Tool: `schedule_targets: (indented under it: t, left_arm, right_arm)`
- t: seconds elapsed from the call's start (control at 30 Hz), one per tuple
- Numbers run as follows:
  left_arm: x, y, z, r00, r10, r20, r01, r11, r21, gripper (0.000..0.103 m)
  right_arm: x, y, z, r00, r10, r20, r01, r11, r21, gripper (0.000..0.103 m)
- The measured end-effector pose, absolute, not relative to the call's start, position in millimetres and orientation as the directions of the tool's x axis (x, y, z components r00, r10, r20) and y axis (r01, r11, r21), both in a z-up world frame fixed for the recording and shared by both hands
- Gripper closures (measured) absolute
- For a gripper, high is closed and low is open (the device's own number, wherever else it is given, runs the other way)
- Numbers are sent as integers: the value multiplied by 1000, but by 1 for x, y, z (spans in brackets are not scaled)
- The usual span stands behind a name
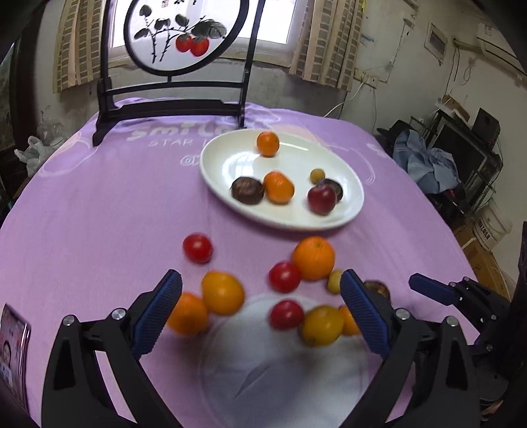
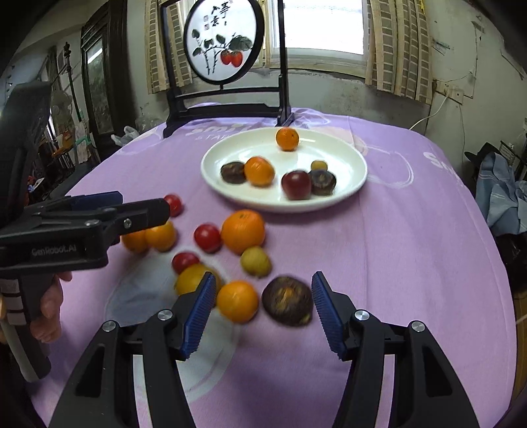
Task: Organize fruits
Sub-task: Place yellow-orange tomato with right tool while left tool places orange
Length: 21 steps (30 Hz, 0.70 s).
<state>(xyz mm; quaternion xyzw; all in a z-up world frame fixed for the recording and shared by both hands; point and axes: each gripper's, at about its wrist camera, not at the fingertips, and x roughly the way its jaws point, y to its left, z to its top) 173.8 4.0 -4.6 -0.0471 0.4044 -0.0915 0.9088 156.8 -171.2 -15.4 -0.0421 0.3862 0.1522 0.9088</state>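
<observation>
While both tools stand open and empty, left tool (image 1: 260, 309) and right tool (image 2: 260, 309), loose fruit lies ahead; next: close on the dark fruit (image 2: 287, 305) between the right's fingers, carry to plate (image 2: 349, 194).

A purple cloth (image 1: 98, 204) with pale lettering covers the table. At its far edge stands a dark wooden frame (image 1: 171, 108) holding a round painted screen (image 1: 184, 33) of red fruit and leaves. Behind are a bright window (image 2: 324, 29), checked curtains (image 2: 400, 46) and clutter at the walls.
</observation>
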Motion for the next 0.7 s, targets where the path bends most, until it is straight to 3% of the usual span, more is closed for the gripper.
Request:
schedule_targets:
  t: [0.37, 0.43, 0.7]
  left_arm:
    - [131, 43, -25, 635, -173, -753, 143, 984, -106, 9]
    - [128, 52, -29, 631, -172, -757, 130, 985, -115, 9]
    - [131, 57, -44, 605, -197, -772, 137, 980, -143, 9]
  right_arm:
    - [128, -146, -50, 563, 247, -789, -369, 929, 27, 42]
    - [129, -143, -57, 538, 239, -808, -380, 925, 20, 51]
    - [145, -142, -60, 545, 216, -810, -354, 935, 11, 55]
